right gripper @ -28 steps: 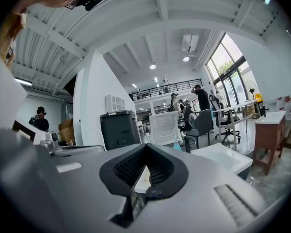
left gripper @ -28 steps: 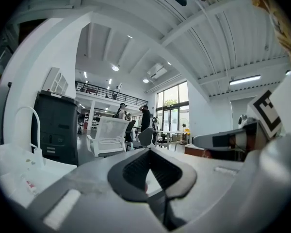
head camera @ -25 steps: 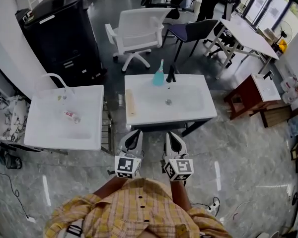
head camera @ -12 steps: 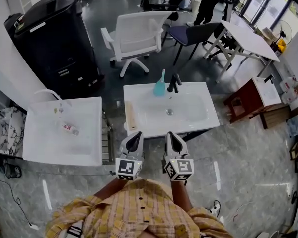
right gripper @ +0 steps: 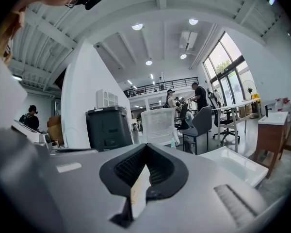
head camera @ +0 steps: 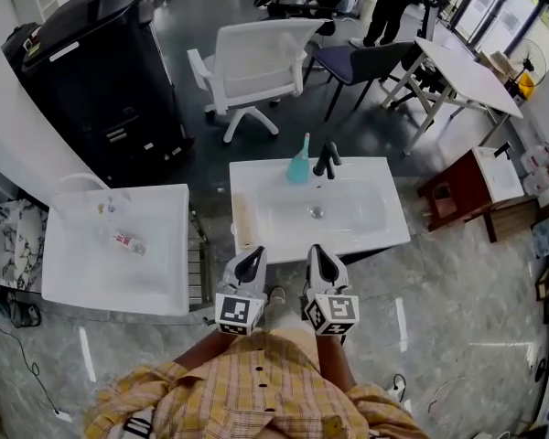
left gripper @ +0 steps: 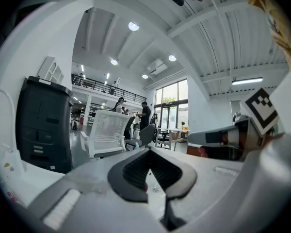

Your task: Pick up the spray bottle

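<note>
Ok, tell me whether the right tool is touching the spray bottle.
Apart. The head view shows the whole white basin lying between the right tool and the spray bottle at its far edge.

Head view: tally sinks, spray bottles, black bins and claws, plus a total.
sinks: 2
spray bottle: 1
bin: 1
claws: 2
total: 6
</note>
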`<control>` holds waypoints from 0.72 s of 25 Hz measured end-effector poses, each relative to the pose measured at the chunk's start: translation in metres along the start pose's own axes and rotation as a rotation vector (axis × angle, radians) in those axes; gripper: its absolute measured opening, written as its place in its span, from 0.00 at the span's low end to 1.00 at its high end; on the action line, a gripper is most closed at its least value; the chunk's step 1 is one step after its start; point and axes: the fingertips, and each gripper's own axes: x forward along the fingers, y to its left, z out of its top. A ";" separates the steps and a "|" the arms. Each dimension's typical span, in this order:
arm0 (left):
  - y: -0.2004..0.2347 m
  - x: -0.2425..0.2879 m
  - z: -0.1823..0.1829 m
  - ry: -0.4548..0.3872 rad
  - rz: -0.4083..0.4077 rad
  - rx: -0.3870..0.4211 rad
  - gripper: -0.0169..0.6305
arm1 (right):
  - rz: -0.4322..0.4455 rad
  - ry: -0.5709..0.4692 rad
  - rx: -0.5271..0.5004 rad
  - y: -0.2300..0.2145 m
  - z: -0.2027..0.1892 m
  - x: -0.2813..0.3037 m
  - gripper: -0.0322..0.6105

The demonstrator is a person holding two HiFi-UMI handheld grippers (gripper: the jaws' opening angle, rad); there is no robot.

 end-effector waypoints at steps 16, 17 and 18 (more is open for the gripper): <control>0.029 0.107 0.027 -0.020 0.058 0.041 0.02 | 0.064 -0.008 -0.015 -0.058 0.031 0.096 0.05; 0.030 0.113 0.029 -0.020 0.060 0.041 0.02 | 0.066 -0.008 -0.013 -0.063 0.033 0.102 0.05; 0.030 0.119 0.029 -0.020 0.063 0.041 0.02 | 0.069 -0.006 -0.011 -0.067 0.034 0.107 0.05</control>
